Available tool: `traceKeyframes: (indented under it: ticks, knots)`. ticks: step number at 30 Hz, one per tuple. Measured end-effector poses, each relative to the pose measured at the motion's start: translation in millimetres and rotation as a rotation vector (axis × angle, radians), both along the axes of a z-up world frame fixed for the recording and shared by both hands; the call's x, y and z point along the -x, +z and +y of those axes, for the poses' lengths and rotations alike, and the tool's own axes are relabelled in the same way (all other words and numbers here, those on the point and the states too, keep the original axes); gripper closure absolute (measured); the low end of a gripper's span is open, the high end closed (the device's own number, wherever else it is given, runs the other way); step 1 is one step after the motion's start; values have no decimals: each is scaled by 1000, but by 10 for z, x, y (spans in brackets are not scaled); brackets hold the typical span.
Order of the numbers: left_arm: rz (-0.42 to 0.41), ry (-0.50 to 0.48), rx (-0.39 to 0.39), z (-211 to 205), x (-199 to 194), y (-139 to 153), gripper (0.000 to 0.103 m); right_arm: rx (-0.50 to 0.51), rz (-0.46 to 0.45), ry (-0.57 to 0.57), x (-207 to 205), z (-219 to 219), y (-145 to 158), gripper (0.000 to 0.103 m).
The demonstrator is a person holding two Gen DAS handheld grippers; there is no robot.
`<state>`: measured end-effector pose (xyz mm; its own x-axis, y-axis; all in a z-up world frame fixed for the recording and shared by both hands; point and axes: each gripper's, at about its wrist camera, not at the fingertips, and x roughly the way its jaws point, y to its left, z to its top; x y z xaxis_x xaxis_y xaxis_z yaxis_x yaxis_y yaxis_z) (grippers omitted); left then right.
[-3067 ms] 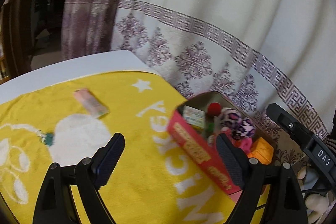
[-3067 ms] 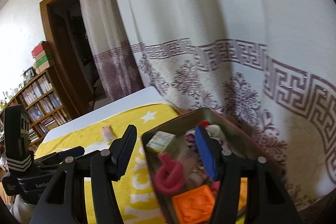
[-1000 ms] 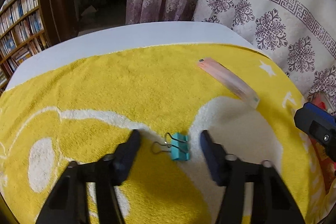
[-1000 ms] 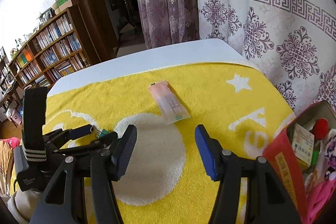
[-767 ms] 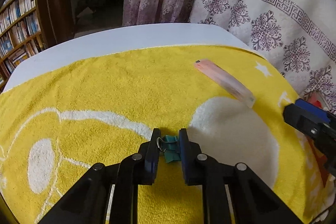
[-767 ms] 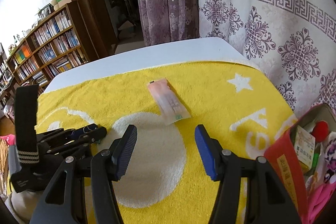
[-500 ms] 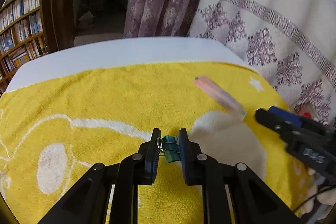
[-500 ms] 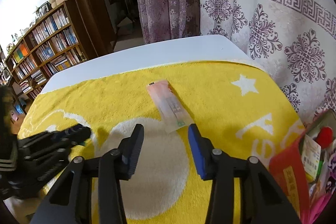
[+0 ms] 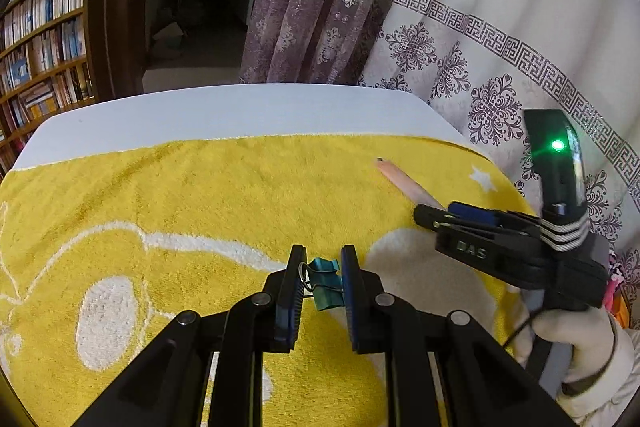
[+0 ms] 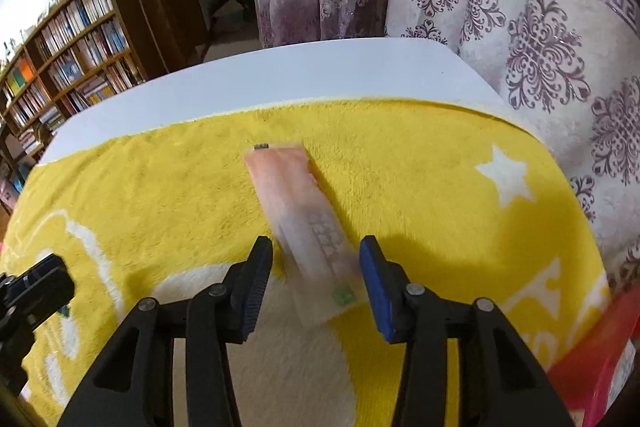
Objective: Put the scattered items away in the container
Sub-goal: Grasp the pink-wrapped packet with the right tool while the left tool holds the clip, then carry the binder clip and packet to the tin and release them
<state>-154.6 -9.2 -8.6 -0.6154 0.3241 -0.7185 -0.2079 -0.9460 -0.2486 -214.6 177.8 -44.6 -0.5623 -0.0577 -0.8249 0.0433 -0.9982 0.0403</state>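
Left claw (image 9: 320, 281) is clamped on the teal binder clip (image 9: 326, 283); from my left wrist camera I see its two pads pressed against the clip's sides, one wire handle poking out toward the left finger. The clip sits low over the yellow towel (image 9: 200, 195), though I can't say whether it touches the fabric or is lifted just clear of it.

Right claw (image 10: 316, 269) stands at a middling gape, its fingers straddling the near end of the pink sachet (image 10: 298, 215). That packet lies flat on the towel, running away from me and slightly leftward, its green-marked corner between the pads. Neither pad seems to be touching it, but the near end is blurred in this view, so I hold that loosely.

In the left view the right claw (image 9: 434, 217) appears side-on, its tip covering the near end of the sachet (image 9: 404, 183), with a white-gloved hand (image 9: 576, 339) gripping its handle.

A sliver of the red container (image 10: 596, 359) shows at the lower right of the right view, resting at the towel's edge. The towel covers most of the white surface (image 10: 280, 75), with patterned curtains (image 10: 520, 27) behind and a bookshelf (image 10: 68, 47) to the left.
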Motion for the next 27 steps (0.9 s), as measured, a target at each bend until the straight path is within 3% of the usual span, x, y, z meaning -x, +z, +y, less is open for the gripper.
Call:
traceKeyframes:
  ticks: [5, 7, 11, 16, 27]
  knots:
    - [-3, 0, 0, 9, 5, -13, 85, -62, 14, 25, -23, -61, -28, 59]
    - [-3, -3, -1, 9, 5, -14, 85, -61, 14, 20, -51, -58, -15, 67]
    - [4, -9, -4, 18, -11, 16, 85, -15, 29, 0, -172, 18, 87, 68]
    - [27, -26, -4, 86, -94, 125, 85, 71, 73, -6, -453, 123, 353, 68]
    - [85, -124, -25, 508, -539, 487, 85, 127, 236, -57, -1482, 584, 1057, 68]
